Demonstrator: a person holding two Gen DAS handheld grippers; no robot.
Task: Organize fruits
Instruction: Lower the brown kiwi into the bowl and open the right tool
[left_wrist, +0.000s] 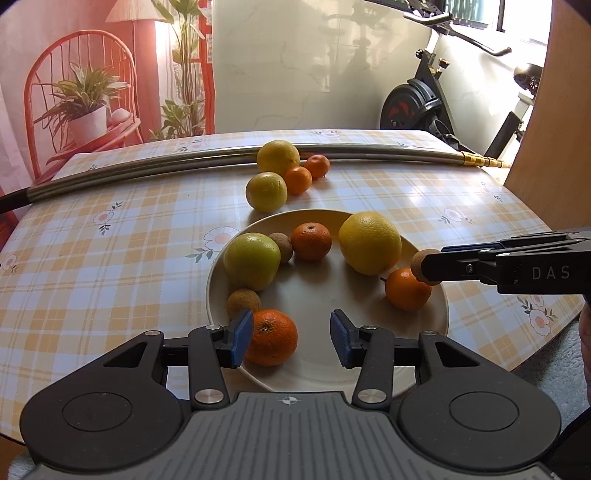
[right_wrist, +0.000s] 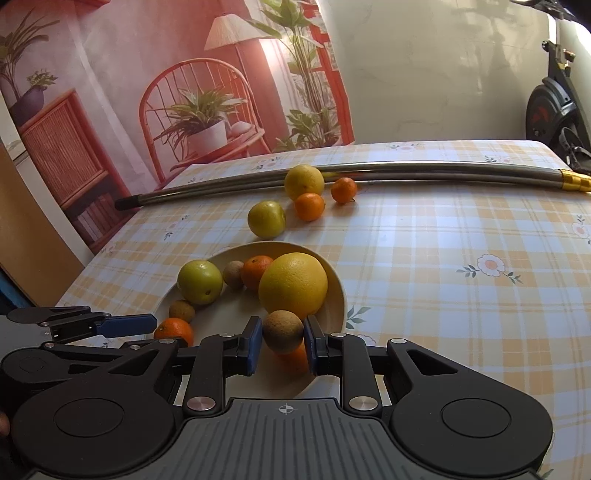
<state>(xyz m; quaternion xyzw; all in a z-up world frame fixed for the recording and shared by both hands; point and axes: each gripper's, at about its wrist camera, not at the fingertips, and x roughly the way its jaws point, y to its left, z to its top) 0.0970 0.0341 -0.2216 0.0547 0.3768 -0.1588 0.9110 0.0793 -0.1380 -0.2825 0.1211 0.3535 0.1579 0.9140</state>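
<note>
Blue pads on the left claw (left_wrist: 291, 338) stand spread wide with nothing between them, poised over the near rim of the cream plate (left_wrist: 332, 373); a tangerine (left_wrist: 271, 336) lies on the plate just beside the left pad. The right claw (right_wrist: 283, 341) is clenched on a small brown round fruit (right_wrist: 283, 331), held above the plate's right side, over another tangerine (left_wrist: 407, 288).

On the plate further in lie a second brown fruit (left_wrist: 243, 302), a green apple (left_wrist: 252, 261), a third brown fruit (left_wrist: 281, 246), a tangerine (left_wrist: 311, 241) and a large yellow citrus (left_wrist: 370, 243).

Beyond the plate, on the checked cloth of the bench (left_wrist: 110, 258), rest a yellow-green fruit (left_wrist: 266, 192), two small tangerines (left_wrist: 298, 180) (left_wrist: 317, 166) and a yellow citrus (left_wrist: 278, 157), the last touching a long metal tube (left_wrist: 147, 162) laid across the bench.
</note>
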